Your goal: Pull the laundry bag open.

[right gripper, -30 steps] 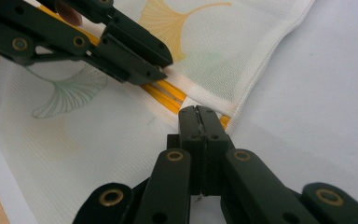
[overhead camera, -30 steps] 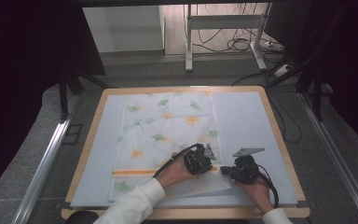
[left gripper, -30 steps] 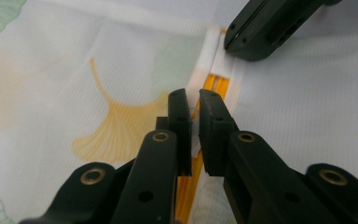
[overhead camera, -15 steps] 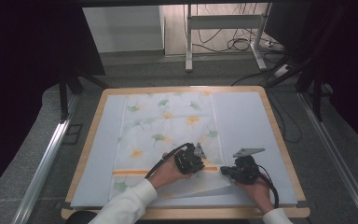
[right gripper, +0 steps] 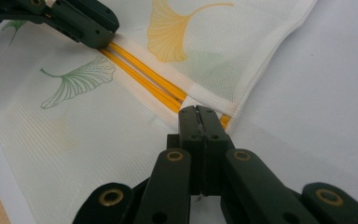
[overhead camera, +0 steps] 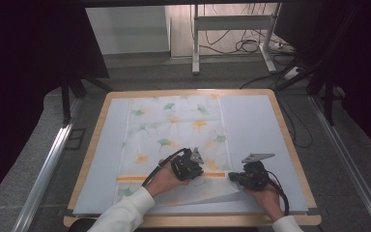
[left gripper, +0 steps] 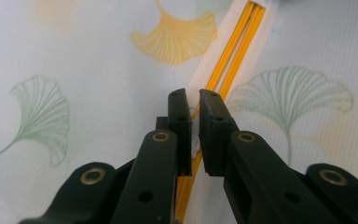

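Meanwhile the left gripper (overhead camera: pixel 187 166), clenched on the folded-over edge of the white ginkgo-leaf printed cloth (overhead camera: pixel 174 125) lying on the table, has slid leftward, while the right gripper (overhead camera: pixel 251 176) pins its corner, smoothing the fold.

High view: fixed above the near edge, facing forward and down, far enough to take in the whole table (overhead camera: pixel 290 145) and the floor beyond. Left gripper view: riding low, pressed close over the cloth (left gripper: pixel 98 70), looking along its orange stripe (left gripper: pixel 235 51). Right gripper view: equally close, facing left. Shared by both: the same stripe and leaf print.
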